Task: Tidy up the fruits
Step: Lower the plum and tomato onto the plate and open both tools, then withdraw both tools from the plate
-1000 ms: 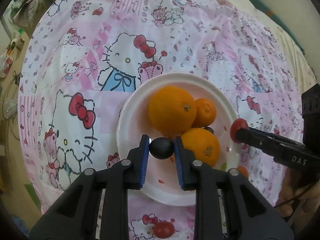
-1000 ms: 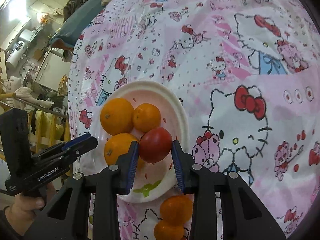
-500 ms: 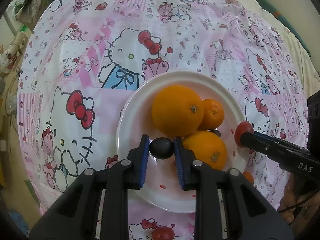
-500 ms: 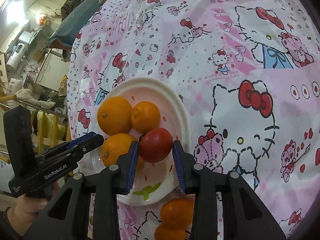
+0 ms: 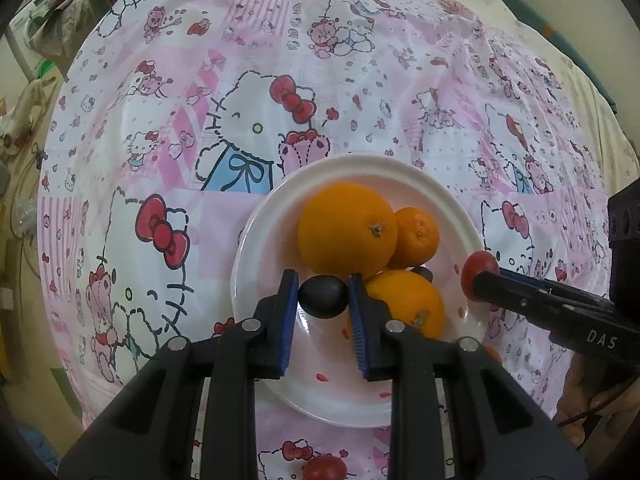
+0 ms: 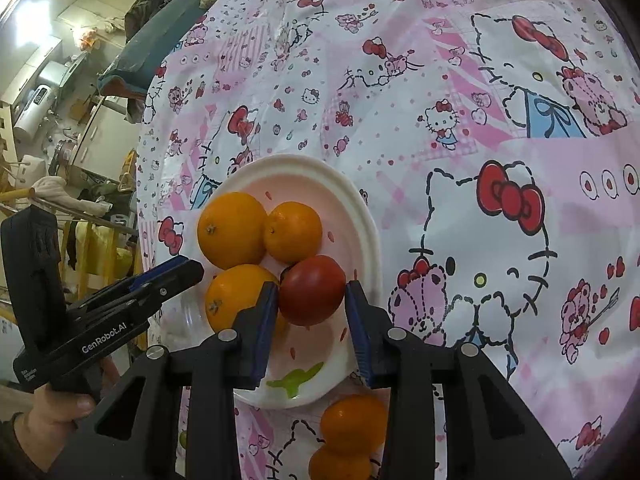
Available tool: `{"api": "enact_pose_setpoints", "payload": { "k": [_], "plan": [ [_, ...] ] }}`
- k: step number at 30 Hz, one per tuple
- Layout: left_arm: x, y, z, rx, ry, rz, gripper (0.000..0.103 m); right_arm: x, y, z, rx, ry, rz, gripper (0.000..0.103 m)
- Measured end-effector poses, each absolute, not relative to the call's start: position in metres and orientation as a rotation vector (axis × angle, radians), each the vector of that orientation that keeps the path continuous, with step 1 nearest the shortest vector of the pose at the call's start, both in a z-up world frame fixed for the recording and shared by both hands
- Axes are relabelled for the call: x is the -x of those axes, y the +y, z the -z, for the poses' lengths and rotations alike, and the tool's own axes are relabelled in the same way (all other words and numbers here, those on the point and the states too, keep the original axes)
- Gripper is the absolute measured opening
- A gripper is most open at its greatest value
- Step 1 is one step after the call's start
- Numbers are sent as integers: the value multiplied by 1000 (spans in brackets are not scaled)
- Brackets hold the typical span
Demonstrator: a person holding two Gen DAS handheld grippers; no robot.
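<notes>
Closest to the left wrist camera, the left gripper (image 5: 323,294) is closed on a small dark plum (image 5: 322,295), both pads pressing its sides, just above the white plate (image 5: 256,280). In the right wrist view, the right gripper (image 6: 312,304) has a red tomato (image 6: 312,290) between its blue pads (image 6: 267,312); the left pad touches it, and beside the right pad a thin gap shows, so the hold looks loose. Under both grippers the plate carries a big orange (image 5: 347,229), a second orange (image 5: 406,304) and a small mandarin (image 5: 416,237), all touching each other. Nearer than the plate, two mandarins (image 6: 352,420) lie on the pink cartoon tablecloth (image 6: 480,120), which goes far behind.
</notes>
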State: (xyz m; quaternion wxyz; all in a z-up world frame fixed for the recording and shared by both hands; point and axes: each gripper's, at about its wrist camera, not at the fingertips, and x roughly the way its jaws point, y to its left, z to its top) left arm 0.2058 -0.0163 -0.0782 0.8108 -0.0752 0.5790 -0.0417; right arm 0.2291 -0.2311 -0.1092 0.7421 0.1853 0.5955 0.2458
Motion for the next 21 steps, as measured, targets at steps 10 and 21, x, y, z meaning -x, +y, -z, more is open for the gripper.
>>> {"api": "enact_pose_setpoints", "payload": {
  "k": [10, 21],
  "plan": [
    [-203, -22, 71, 133, 1210, 89, 71, -230, -238, 100, -449, 1291, -521, 66],
    [-196, -25, 50, 95, 1141, 77, 77, -223, -239, 79, -406, 1262, -468, 89]
  ]
}}
